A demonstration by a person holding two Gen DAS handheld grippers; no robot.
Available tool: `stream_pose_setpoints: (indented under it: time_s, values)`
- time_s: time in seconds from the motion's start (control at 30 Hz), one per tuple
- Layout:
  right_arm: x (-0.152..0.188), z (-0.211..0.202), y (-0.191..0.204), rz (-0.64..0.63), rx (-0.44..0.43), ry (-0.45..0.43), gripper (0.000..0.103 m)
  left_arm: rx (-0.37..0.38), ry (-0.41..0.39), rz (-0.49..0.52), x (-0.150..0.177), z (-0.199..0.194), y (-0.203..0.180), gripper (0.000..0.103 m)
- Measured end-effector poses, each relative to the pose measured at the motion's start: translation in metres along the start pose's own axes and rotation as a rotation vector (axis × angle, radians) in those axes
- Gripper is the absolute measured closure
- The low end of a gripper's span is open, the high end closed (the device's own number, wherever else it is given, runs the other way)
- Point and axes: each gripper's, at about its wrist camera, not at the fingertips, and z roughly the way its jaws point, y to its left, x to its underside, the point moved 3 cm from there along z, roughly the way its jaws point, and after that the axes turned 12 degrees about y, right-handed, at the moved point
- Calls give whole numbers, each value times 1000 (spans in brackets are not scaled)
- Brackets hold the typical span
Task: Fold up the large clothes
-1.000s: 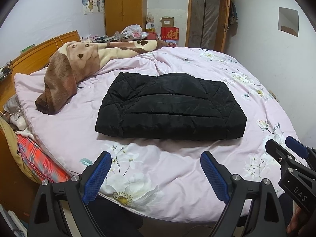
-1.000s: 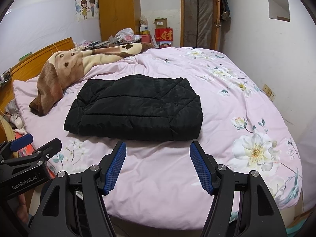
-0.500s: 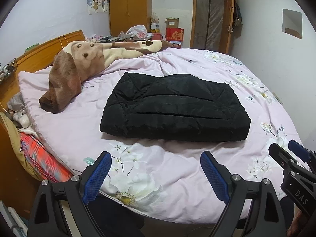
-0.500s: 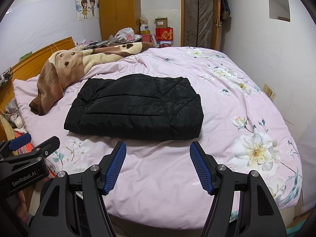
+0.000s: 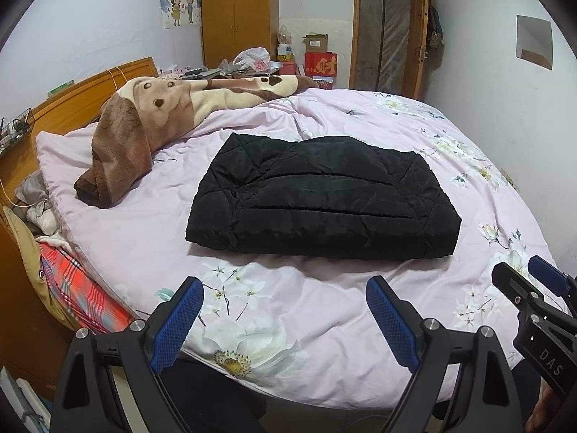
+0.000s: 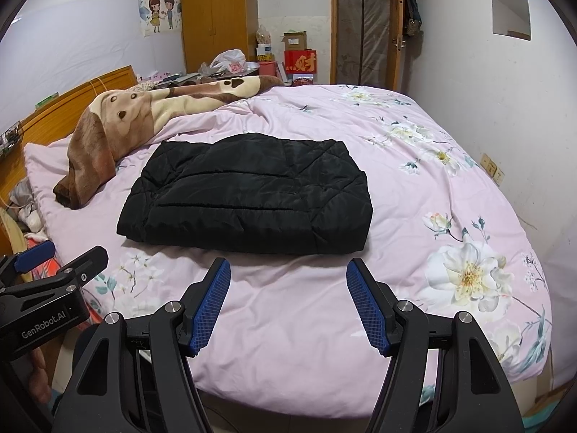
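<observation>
Two grippers up close, both held low over the near edge of the bed. Left gripper [image 5: 285,319] wide open, nothing between the blue pads. Right gripper [image 6: 288,305] open too, a bit less wide, also with nothing in it. Neither one touching any cloth.

Just past them, a black quilted jacket [image 5: 324,198] lying flat in the middle of the pink flowered quilt [image 5: 288,324]. Already folded into a thick neat block, edges mostly lined up, so probably close to done. Maybe one more fold left, or only a tidy-up. For a good fold: grab the two near corners, one with each gripper, pinch all the layers and not only the top one, lift together, lay over evenly, then press flat. Puffy and slippery cloth, likely to spring back or slide, so slow and gentle.

Soft, bumpy quilt under it, no hard surface. Further back on the left, a brown and cream dog blanket [image 5: 151,122] in a heap, near the jacket but not touching. Wooden headboard [image 5: 83,93] behind that. Far end of the room: a wooden wardrobe [image 6: 216,18], a red box [image 6: 301,61], and a door [image 6: 364,25].
</observation>
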Motion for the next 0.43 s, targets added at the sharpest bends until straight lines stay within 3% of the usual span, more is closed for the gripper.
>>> stream_pose_setpoints:
  time_s: [0.43]
  values:
    - [0, 0, 0, 0, 0, 0, 36, -20, -9, 8, 2, 1, 3, 11]
